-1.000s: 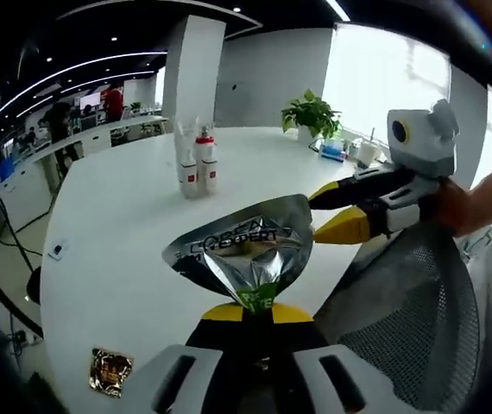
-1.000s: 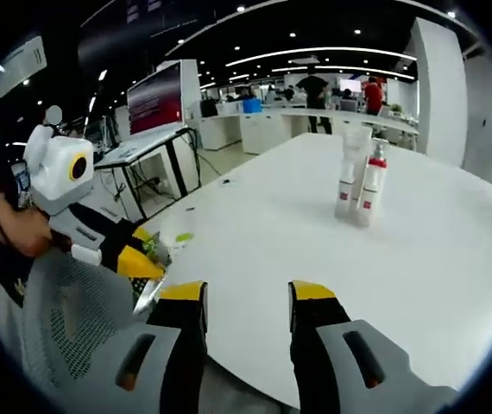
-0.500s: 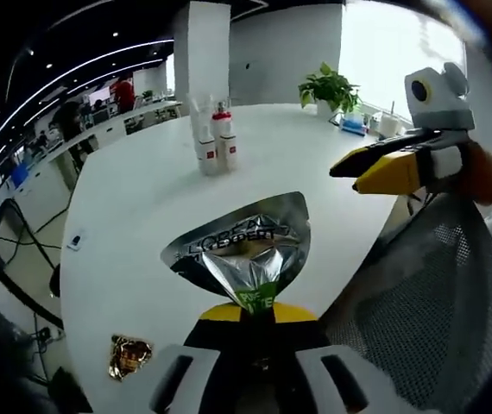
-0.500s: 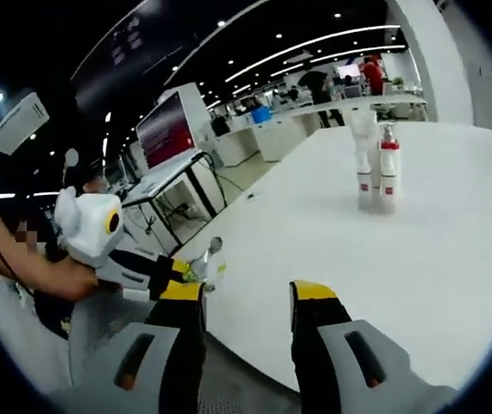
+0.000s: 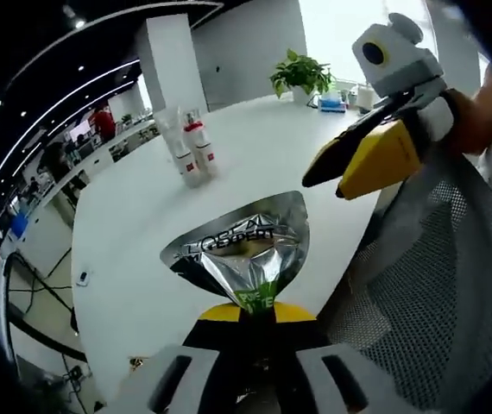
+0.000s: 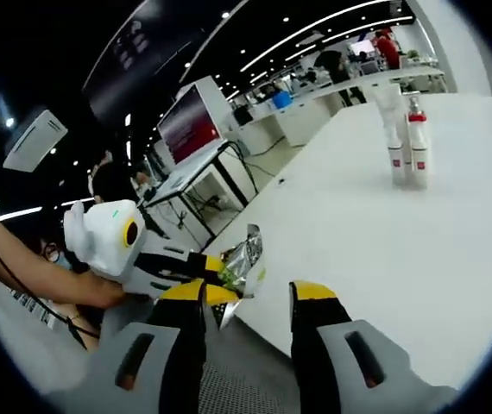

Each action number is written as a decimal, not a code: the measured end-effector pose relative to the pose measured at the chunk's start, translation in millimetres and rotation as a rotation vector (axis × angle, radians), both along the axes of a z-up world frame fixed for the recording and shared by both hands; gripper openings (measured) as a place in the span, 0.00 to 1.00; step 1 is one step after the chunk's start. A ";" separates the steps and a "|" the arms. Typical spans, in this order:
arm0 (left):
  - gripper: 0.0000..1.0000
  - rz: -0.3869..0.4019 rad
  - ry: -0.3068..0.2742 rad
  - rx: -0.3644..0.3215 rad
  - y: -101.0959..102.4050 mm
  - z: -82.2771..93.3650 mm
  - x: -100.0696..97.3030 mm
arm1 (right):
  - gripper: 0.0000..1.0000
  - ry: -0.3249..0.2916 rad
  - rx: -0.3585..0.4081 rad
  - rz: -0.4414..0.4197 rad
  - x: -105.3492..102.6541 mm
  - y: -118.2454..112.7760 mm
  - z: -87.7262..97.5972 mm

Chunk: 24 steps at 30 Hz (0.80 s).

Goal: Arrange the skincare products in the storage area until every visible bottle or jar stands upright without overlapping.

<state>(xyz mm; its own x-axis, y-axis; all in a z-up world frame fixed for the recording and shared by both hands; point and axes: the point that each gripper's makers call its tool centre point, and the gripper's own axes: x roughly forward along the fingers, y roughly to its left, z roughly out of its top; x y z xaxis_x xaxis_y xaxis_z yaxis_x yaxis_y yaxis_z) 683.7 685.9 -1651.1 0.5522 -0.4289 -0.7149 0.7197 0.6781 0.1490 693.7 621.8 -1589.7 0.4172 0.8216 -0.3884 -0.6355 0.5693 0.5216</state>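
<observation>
Before you is the white table (image 5: 142, 259), wide and mostly bare, and beside its near edge a mesh chair (image 5: 436, 285). Far out on the table two bottles (image 5: 190, 153) stand upright, close together, one with a red cap and one pale; in the right gripper view they are at the upper right (image 6: 407, 138). Your left gripper (image 5: 248, 312) has its jaws closed on the lower end of a silver sachet (image 5: 246, 250); the sachet opens like a fan away from the jaws, its long axis along them, pointing toward the table and roughly toward the bottles. It is in the air above the near edge, not yet on the table. Your right gripper (image 6: 248, 297) holds nothing and its jaws are parted wide; in the left gripper view it comes in from the right (image 5: 362, 155), beside the sachet and a little above it. In my judgement the left gripper is the one to carry the sachet forward, because the bottles lie well ahead of it and the sachet must end standing near them, without leaning on them.
</observation>
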 end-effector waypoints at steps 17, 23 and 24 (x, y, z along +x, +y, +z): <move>0.09 -0.338 -0.306 0.207 -30.6 17.8 -2.8 | 0.27 0.103 -0.028 0.000 3.6 -1.1 -22.6; 0.10 -0.436 -0.353 0.261 -37.5 15.1 -7.8 | 0.10 0.120 -0.028 0.043 -2.6 2.6 -27.7; 0.11 -0.423 -0.350 0.253 -36.7 16.4 -7.2 | 0.10 0.125 -0.025 0.038 -2.0 1.6 -27.1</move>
<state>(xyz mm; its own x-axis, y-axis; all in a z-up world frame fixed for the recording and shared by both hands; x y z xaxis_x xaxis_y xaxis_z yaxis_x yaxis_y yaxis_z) 676.5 649.2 -1634.8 0.5918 -0.5030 -0.6300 0.7982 0.2566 0.5450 691.7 623.3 -1616.8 0.3327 0.8254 -0.4560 -0.5879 0.5597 0.5841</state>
